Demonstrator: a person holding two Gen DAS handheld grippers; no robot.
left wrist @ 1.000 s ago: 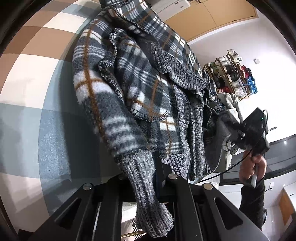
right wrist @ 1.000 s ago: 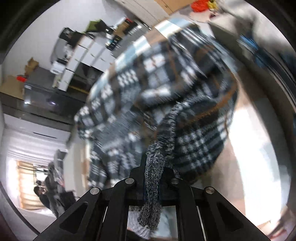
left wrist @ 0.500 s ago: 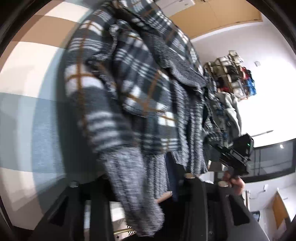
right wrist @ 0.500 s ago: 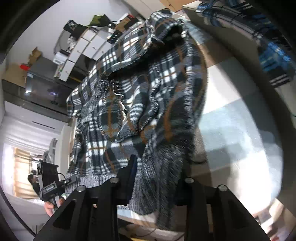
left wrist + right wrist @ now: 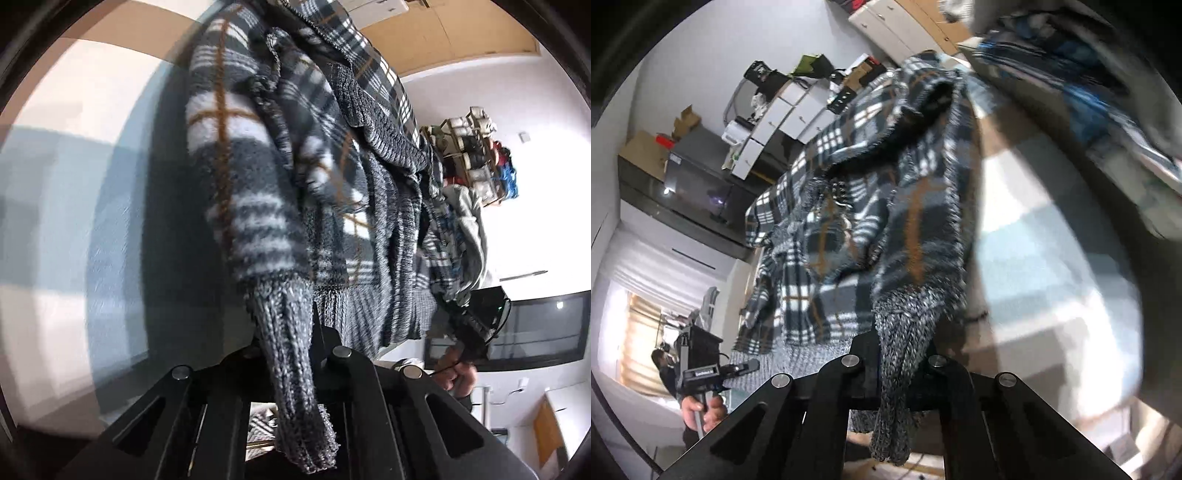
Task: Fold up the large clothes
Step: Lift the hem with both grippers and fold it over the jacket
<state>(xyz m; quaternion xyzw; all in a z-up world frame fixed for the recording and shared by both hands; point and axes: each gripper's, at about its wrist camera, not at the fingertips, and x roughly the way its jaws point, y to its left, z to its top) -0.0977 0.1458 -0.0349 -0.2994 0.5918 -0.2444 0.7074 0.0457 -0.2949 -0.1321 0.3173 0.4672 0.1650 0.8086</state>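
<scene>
Since half a second ago the right claw (image 5: 897,354) has swung so the plaid jacket (image 5: 849,221) sits closer and higher toward 12 o'clock, and the left view has steadied. Each claw is clamped on a ribbed knit cuff (image 5: 291,354): the left claw (image 5: 295,332) on one sleeve end, the right on the other cuff (image 5: 897,369). The jacket hangs bunched between them over the checked desk (image 5: 74,184). Its fleece looks thick, soft and floppy, fairly heavy; the stretchy cuffs should grip well but may elongate under load.
</scene>
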